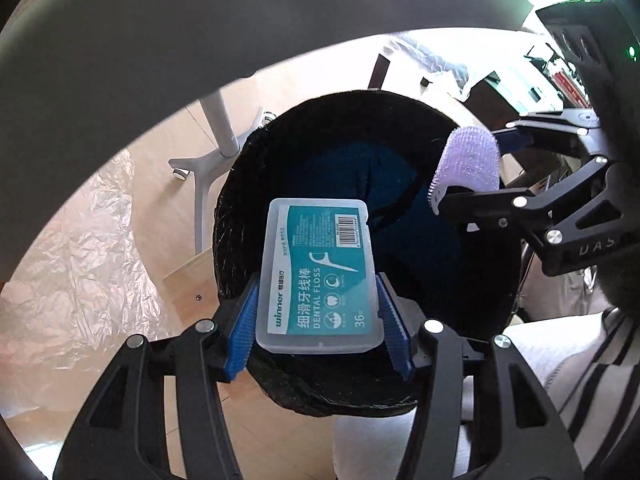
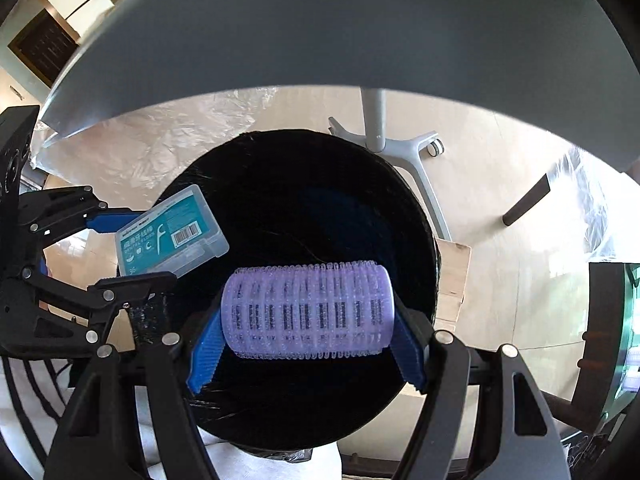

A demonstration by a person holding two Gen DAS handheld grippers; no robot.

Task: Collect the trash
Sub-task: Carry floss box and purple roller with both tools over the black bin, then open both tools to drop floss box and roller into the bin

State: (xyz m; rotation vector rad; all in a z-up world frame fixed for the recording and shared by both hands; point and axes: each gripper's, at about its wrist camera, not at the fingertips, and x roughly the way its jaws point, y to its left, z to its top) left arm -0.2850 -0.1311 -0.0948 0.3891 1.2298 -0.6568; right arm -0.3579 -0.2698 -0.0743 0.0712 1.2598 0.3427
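My left gripper (image 1: 318,322) is shut on a clear plastic dental floss box (image 1: 318,276) with a teal label, held over the open mouth of a black-lined trash bin (image 1: 472,280). The box also shows at the left of the right wrist view (image 2: 168,232). My right gripper (image 2: 306,344) is shut on a purple hair roller (image 2: 308,310), held crosswise over the same bin (image 2: 320,184). The roller also shows at the right of the left wrist view (image 1: 468,162), above the bin's far rim. The bin's inside is dark.
A grey round table top (image 2: 340,20) hangs over the bin, with its pedestal leg and castor base (image 2: 400,148) on the wooden floor. Crinkled clear plastic sheet (image 1: 68,248) lies on the floor. A wooden block (image 2: 452,280) stands beside the bin.
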